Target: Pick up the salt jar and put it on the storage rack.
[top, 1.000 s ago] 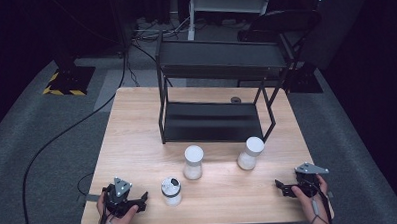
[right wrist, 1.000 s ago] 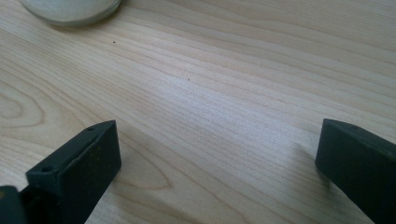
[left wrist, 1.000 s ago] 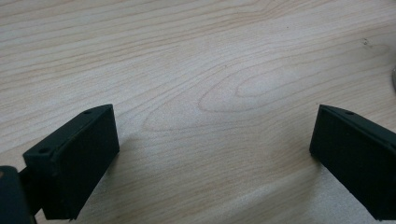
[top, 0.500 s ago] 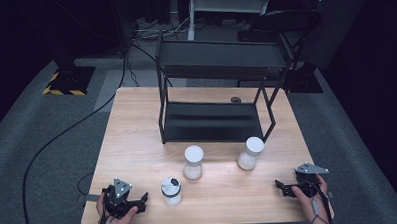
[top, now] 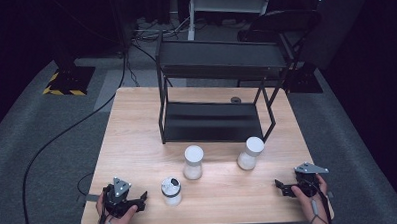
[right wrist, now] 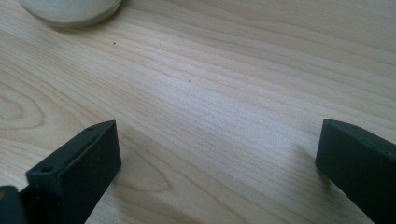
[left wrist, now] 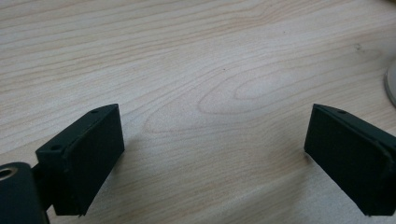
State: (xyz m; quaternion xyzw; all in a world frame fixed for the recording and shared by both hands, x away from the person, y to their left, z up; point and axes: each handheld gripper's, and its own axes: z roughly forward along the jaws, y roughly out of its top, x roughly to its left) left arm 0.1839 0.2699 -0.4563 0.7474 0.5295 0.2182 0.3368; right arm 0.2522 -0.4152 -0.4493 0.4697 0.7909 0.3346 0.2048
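Note:
Three white lidded jars stand on the wooden table point(top: 137, 124): one near the front point(top: 171, 190), one in the middle point(top: 193, 162), one to the right point(top: 250, 153). My left gripper point(top: 139, 200) rests at the front left corner, pointing toward the near jar. Its jaws have just been closing a little, but it is still open point(left wrist: 215, 116) over bare wood with nothing between the jaws. A jar's rim point(left wrist: 391, 84) shows at the right edge of the left gripper view. My right gripper point(top: 281, 187) lies at the front right, open point(right wrist: 218, 128) and empty. A jar's base point(right wrist: 70, 7) sits beyond it.
A black two-tier metal rack point(top: 220, 66) stands on the back half of the table. A small dark round object point(top: 235, 99) lies behind it. A black cable point(top: 47, 147) runs over the grey floor at left, and a dark chair point(top: 283, 21) stands behind the table.

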